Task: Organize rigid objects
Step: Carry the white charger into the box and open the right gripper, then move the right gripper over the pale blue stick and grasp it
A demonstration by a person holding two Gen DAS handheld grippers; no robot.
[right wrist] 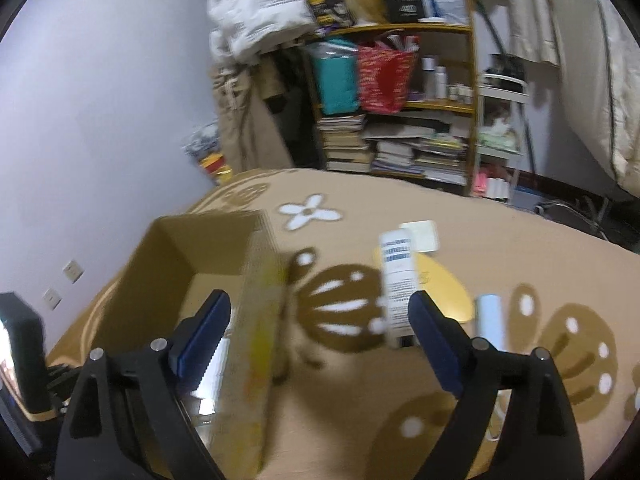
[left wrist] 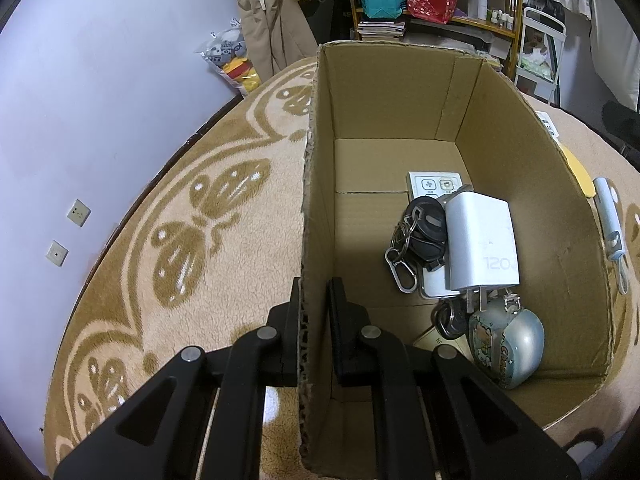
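An open cardboard box (left wrist: 520, 152) stands on a tan patterned rug. My left gripper (left wrist: 314, 300) is shut on the box's left wall (left wrist: 310, 216), one finger outside, one inside. Inside lie a white charger (left wrist: 480, 240), black keys with rings (left wrist: 420, 236), a white remote (left wrist: 434, 186) and a pale blue round case (left wrist: 508, 348). My right gripper (right wrist: 320, 320) is open and empty above the box's right wall (right wrist: 260, 320). A white tube (right wrist: 396, 280) lies on the rug just ahead of its right finger, with a pale blue stick (right wrist: 490, 316) to the right.
A yellow flat piece (right wrist: 440, 284) and a white card (right wrist: 420, 234) lie on the rug beyond the tube. The pale blue stick also shows right of the box in the left wrist view (left wrist: 610, 220). Shelves with books and bags (right wrist: 400, 120) stand behind. A wall is at left.
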